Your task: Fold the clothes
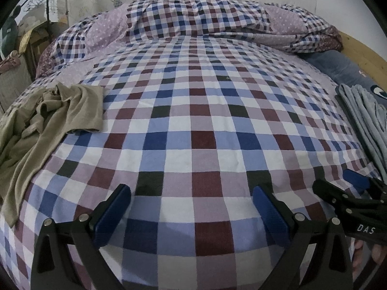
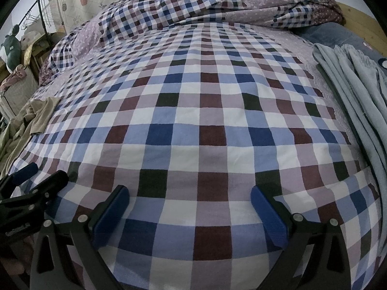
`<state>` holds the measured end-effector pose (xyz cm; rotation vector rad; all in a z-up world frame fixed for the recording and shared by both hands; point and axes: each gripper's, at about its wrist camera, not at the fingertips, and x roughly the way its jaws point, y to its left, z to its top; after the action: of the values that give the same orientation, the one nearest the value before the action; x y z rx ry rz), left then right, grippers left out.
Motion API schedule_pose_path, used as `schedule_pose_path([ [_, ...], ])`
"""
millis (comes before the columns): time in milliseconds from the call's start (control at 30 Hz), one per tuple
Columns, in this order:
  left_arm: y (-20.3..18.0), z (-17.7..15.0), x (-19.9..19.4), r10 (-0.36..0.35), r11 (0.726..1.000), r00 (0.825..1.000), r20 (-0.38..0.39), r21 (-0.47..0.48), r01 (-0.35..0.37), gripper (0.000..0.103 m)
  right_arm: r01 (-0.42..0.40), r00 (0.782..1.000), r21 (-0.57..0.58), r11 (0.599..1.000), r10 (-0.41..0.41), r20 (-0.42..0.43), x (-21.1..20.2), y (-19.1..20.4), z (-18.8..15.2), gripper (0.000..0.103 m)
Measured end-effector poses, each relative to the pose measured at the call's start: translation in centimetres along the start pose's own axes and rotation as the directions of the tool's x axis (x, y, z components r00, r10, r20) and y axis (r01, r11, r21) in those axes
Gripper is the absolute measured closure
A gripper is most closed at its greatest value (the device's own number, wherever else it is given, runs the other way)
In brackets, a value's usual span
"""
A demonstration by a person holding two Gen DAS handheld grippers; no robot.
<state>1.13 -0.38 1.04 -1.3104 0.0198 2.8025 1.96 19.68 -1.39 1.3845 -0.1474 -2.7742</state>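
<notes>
Olive shirt lies crumpled well left of the spread, empty left gripper and right gripper.

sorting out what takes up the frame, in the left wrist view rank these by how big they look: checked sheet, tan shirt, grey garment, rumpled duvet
1. Checked sheet, by far the largest.
2. Rumpled duvet, though it lies farther off.
3. Tan shirt.
4. Grey garment, partly cut off by the frame edge, so its true rank is unsure.

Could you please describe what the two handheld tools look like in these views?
Both match: the left tool and right tool have black angular linkage arms with silver round pivot bolts and flat blue finger pads. White letters "DAS" mark the right tool's body in the left wrist view. No cables or sleeves show.
</notes>
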Motion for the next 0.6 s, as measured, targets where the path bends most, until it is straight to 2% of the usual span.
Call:
schedule_pose_path([
  [167,0.9,0.1,-1.6,0.010,1.000,0.999,0.048,-0.016,-0.009,0.001,-0.011,1.000,0.004,1.000,0.011,0.023,-0.6,0.1,-0.1,0.000],
  [400,2.8,0.2,-3.6,0.034,0.999,0.996,0.086,-0.026,-0.032,0.001,-0.104,0.993,-0.001,0.995,0.104,0.056,-1.6,1.3,-0.1,0.000],
  [600,5.1,0.4,-5.2,0.032,0.998,0.993,0.112,-0.055,-0.026,0.001,-0.137,0.987,-0.030,0.990,0.139,0.086,-2.6,2.9,-0.5,0.000],
])
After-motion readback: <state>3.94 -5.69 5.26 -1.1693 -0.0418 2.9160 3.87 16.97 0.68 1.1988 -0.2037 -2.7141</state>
